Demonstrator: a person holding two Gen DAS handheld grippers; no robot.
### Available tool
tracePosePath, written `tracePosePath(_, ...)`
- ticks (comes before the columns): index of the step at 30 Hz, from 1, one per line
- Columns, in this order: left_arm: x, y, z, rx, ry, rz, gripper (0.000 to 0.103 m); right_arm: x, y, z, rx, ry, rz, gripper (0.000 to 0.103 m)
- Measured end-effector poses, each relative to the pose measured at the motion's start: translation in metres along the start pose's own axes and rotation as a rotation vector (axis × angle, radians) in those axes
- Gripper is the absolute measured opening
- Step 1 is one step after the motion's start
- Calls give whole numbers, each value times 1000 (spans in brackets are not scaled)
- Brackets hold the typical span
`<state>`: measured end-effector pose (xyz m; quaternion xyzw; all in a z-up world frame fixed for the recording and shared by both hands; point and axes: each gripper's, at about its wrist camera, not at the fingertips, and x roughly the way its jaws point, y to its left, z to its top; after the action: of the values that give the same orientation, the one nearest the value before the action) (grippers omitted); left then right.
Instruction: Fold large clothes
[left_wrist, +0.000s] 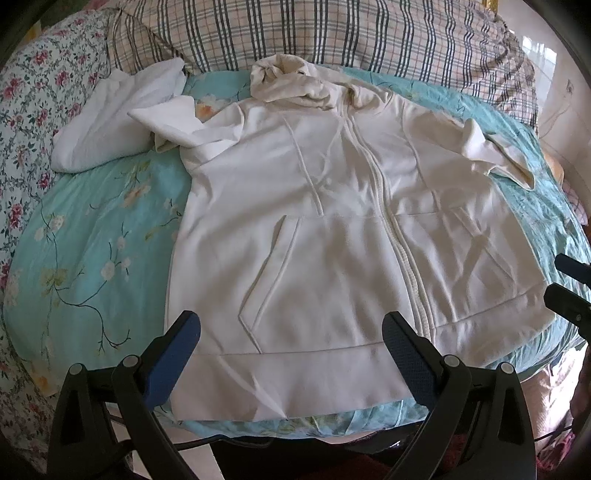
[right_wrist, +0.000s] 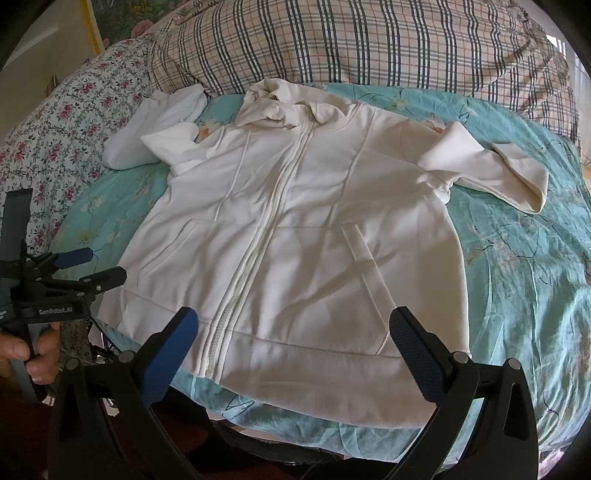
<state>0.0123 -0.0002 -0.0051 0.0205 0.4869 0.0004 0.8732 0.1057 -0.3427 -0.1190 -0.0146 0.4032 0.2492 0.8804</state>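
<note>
A cream zip-up hoodie (left_wrist: 314, 229) (right_wrist: 295, 229) lies flat, front up, on a teal floral bedcover (left_wrist: 92, 240) (right_wrist: 517, 258). Its hood is bunched at the far end, and both sleeves are bent inward near the shoulders. The hem lies along the bed's near edge. My left gripper (left_wrist: 291, 332) hovers open above the hem, left of the zipper, holding nothing. Open too, my right gripper (right_wrist: 295, 328) hangs over the hem to the right of the zipper. In the right wrist view the left gripper (right_wrist: 92, 266) appears at the left, with a hand on its handle.
A plaid pillow (left_wrist: 332, 33) (right_wrist: 351, 44) runs across the head of the bed. A pink-flowered sheet (left_wrist: 33, 92) (right_wrist: 66, 122) lies at the left. A folded white garment (left_wrist: 110, 118) (right_wrist: 147, 129) rests beside the hoodie's left sleeve. The bed edge drops off just below the hem.
</note>
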Motion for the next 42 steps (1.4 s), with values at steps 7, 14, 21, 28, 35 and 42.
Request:
tracePosePath(7, 10, 1, 5, 2, 21, -3, 99, 7, -11, 4, 3, -66, -2, 103)
tracePosePath(14, 22, 7, 21, -48, -2, 1, 99, 15, -57, 28, 81, -101, -34, 92)
tracePosePath(21, 50, 0, 46, 62, 63, 95, 99, 18, -141, 76, 188, -218, -123, 78)
tracePosePath(28, 81, -5, 75, 30, 110, 79, 99, 52, -250, 146, 240, -253, -332, 68)
tracePosePath(35, 117, -22, 99, 32, 148, 57, 100, 114, -331, 214, 232, -161, -464, 64)
tracePosePath(42, 133, -38, 117, 36, 122, 26, 100, 138, -382, 222, 333, -133, -441, 8)
